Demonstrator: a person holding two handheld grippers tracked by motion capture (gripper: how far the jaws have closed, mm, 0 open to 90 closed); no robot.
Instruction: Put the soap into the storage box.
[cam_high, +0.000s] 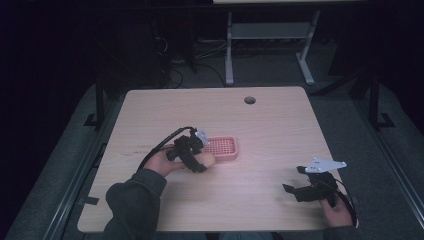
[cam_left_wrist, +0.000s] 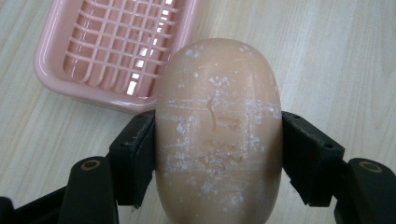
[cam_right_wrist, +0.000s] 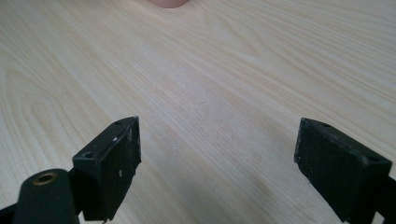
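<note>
Left gripper view: the left gripper (cam_left_wrist: 219, 154) clenches the soap bar (cam_left_wrist: 218, 130), the pink soap dish (cam_left_wrist: 88, 88) at eleven o'clock. Next, I'd judge, lift it over. The right gripper (cam_right_wrist: 217, 163) idles, jaws apart.

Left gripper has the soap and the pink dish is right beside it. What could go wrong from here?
1. The soap bar is rounded and smooth, pinched only at its sides by the left gripper; it might slip or twist out on the way over.
2. The soap dish looks light and lies loose on the table; a low approach might nudge it away, and the right gripper, open and well apart, cannot steady it.
</note>
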